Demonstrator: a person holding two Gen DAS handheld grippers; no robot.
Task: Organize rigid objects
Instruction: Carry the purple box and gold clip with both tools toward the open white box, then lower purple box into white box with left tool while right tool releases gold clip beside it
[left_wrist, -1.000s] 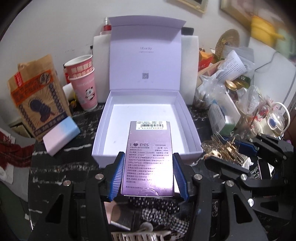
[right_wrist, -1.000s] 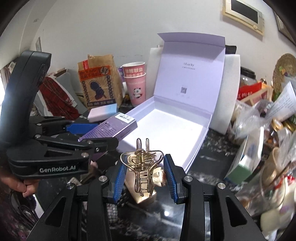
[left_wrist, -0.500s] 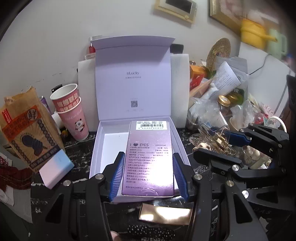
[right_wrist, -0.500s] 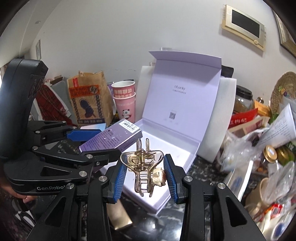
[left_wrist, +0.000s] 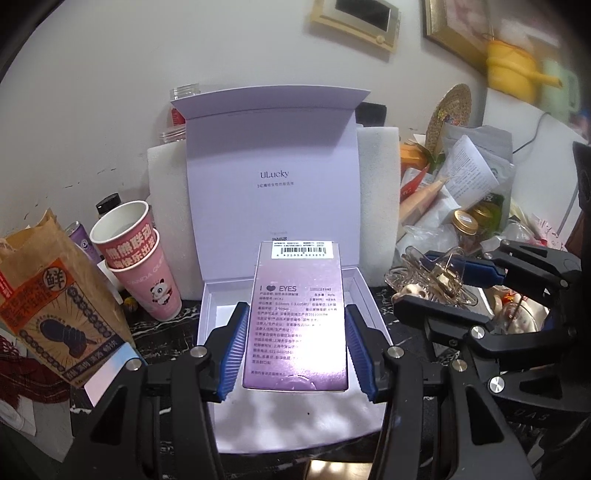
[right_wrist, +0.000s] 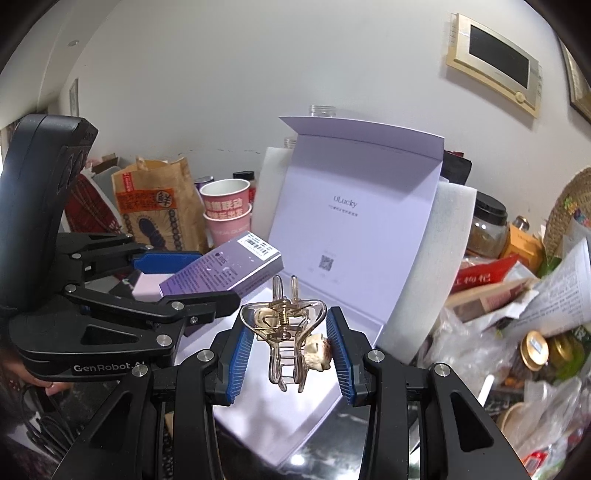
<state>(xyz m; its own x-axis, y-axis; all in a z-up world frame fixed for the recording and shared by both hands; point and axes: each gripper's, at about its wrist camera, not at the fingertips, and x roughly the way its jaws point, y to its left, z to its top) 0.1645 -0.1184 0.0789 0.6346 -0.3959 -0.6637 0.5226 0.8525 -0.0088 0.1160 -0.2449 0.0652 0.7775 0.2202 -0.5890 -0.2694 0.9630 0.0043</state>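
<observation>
Both loads hang over the open lilac gift box (left_wrist: 218, 317)

We lower the left gripper (left_wrist: 295, 350), fingers clamped on the contact-lens carton (left_wrist: 297, 325), flat toward 12 o'clock; the right gripper (right_wrist: 290, 345), at 3 o'clock, pinches the hair claw clip (right_wrist: 284, 325).

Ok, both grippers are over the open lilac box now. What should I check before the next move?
1. Left gripper grips the purple carton: ok.
2. Right gripper grips the hair clip: ok.
3. Gift box lid upright, open: ok.
4. Box floor free under the carton: cannot tell, carton hides it.
5. The two grippers apart from each other: ok.
6. Paper cups clear of the box: ok.
</observation>
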